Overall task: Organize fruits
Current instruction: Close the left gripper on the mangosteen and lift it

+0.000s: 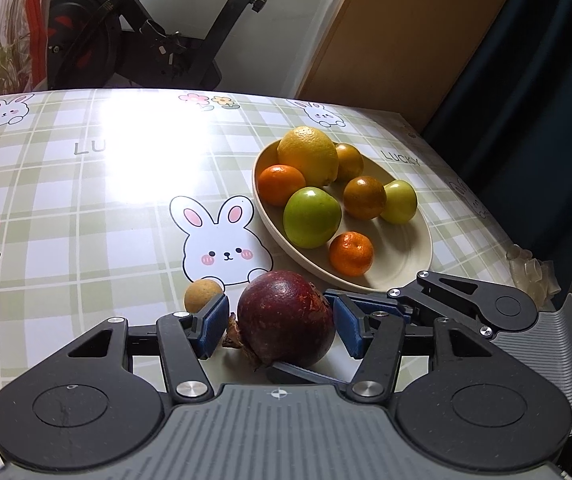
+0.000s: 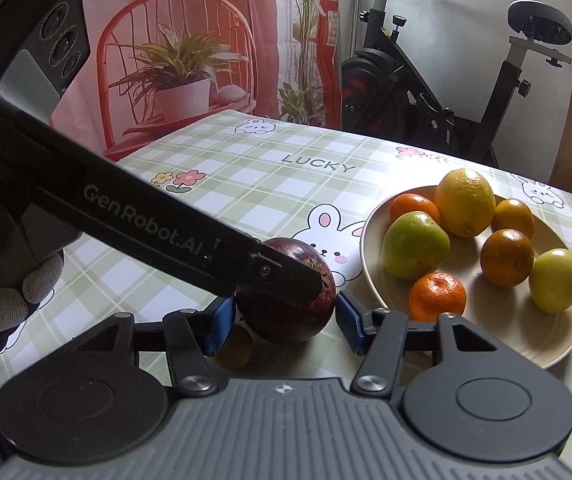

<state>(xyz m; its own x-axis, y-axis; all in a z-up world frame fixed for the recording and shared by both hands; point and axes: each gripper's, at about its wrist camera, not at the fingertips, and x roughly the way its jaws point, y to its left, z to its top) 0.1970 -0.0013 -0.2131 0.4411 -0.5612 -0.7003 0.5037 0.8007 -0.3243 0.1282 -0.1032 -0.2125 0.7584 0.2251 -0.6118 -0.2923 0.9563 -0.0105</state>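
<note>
Fruit on desk (image 1: 86, 208): seven pieces sitting in one plate (image 1: 401, 264); two lying outside.
Left gripper (image 1: 282, 324) and right gripper (image 2: 284, 320) fingers are both standing apart, flanking one mangosteen (image 1: 286, 316).

Dark purple mangosteen (image 1: 286, 316), cream plate (image 1: 405, 256), green-and-white checked tablecloth (image 1: 86, 208) with bunnies.

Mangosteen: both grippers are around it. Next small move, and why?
Probably close the left gripper on the mangosteen. Its blue pads sit open on either side of the fruit, which rests on the table outside the plate. The right gripper is also open around it, so it should back off first to avoid a double grasp. The small brown fruit lies close to the left pad.
</note>
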